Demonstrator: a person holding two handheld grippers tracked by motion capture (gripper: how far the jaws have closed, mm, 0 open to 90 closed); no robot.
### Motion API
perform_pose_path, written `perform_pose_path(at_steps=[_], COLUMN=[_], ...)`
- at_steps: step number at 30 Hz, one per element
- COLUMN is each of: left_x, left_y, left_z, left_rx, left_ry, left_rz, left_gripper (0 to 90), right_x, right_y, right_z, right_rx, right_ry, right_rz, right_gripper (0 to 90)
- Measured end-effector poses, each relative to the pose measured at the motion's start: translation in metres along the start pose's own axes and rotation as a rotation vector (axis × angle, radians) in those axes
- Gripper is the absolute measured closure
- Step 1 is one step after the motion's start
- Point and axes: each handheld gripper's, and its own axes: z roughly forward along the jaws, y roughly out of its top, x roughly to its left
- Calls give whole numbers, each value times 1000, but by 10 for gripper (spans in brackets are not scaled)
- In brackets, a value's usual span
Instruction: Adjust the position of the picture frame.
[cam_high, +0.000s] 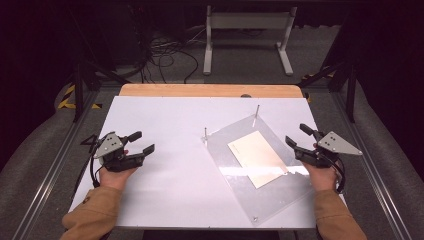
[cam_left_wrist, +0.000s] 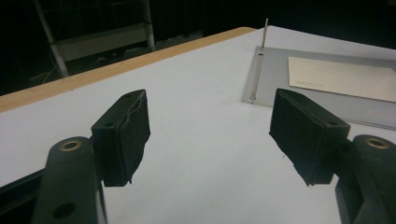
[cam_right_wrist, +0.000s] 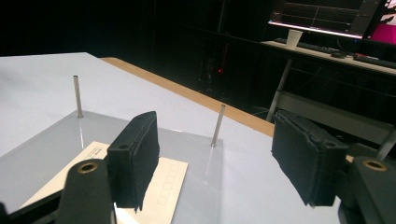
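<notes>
On table edges, left gripper (cam_high: 141, 142), right gripper (cam_high: 297, 135), both agape

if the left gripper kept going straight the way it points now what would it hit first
Probably bare white table first, then the near edge of the clear acrylic plate with its thin metal pin. The left gripper is open and empty; depth is unclear.
</notes>
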Motion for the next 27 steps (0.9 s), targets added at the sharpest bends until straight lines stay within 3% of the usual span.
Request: perform_pose_path(at_steps=[7,11,14,21,23,27], left_x=[0,0,1,1,1,1], left_y=[0,0,0,-1,-1,-1], left_z=[0,-1,-1,-2,-2,-3], left_rx=[2,3,2,4,7,7], left_ry=[3,4,3,6,7,8], left_rz=[1,4,0,-9,-9,-10], left_gripper=[288,288,288,288,289,290], right_x=[-2,-1,0,5,7,6], right_y=[3,6,9,18,20,19], right_z=[-2,-2,-1,2,4,9], right_rx=[6,44,101,278,322,388], right_ry=[3,12,22,43,42,35], right_rz=[-5,-21,-45,-79,-88,-61], right_gripper=[332,391,510,888,896,896])
